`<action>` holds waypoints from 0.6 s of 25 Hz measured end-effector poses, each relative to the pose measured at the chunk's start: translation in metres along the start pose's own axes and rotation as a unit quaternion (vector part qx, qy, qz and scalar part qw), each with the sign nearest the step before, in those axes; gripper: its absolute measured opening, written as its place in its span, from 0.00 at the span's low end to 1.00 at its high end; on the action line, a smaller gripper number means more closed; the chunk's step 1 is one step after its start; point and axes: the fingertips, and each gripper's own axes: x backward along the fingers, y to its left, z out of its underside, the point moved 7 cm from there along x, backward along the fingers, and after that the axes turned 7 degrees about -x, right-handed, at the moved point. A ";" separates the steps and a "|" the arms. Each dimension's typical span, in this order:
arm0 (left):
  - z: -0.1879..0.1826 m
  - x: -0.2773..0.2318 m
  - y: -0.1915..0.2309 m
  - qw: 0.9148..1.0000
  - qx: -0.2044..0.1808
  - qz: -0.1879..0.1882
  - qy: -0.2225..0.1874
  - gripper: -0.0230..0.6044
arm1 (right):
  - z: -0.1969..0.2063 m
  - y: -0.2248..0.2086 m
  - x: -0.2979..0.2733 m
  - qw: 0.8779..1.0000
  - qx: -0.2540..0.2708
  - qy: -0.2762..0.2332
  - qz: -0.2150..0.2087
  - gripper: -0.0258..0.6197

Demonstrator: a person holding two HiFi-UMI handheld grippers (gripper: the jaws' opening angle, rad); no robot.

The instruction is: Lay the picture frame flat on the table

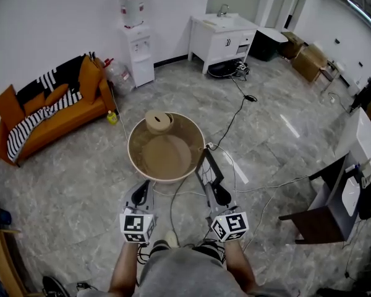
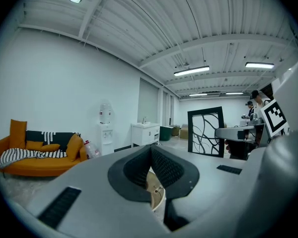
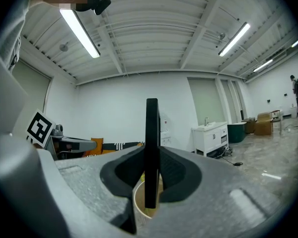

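Picture frame [image 3: 151,133] is sitting upright and edge-on in your R tongs [image 3: 151,171], w/ the pads clamping both faces of its thin black border near one end. That grip is keeping it vertical and steady, which is also why it isn't flat yet. In the head view it's hanging just off the near-right rim of the round table [image 1: 167,156], and as far as I can tell it isn't resting on it. The L gripper view is showing it off to the side, standing tall, w/ a black border and a branching pattern inside.

Your L tongs [image 2: 151,170] are closed w/ nothing between the pads. They're riding beside the R ones at the near edge, prob. as a spare to steady the frame or push its top edge over.

A round wooden piece [image 1: 159,121] is occupying the far side of the table, so the bare middle is looking like the spot for the frame.

My read is that you're early in the task: bringing the frame over the table, tipping it down and letting go are all still to do. One risk is the thin edge slipping in the pads while it's tilting.
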 end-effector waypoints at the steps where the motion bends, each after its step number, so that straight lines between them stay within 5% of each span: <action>1: 0.001 -0.002 0.005 1.000 -0.001 0.003 -0.003 0.06 | 0.000 0.003 -0.004 1.000 0.001 -0.002 0.003 0.14; 15: 0.007 -0.024 0.042 1.000 -0.002 -0.008 -0.003 0.06 | 0.011 0.014 -0.057 1.000 -0.001 0.003 -0.014 0.14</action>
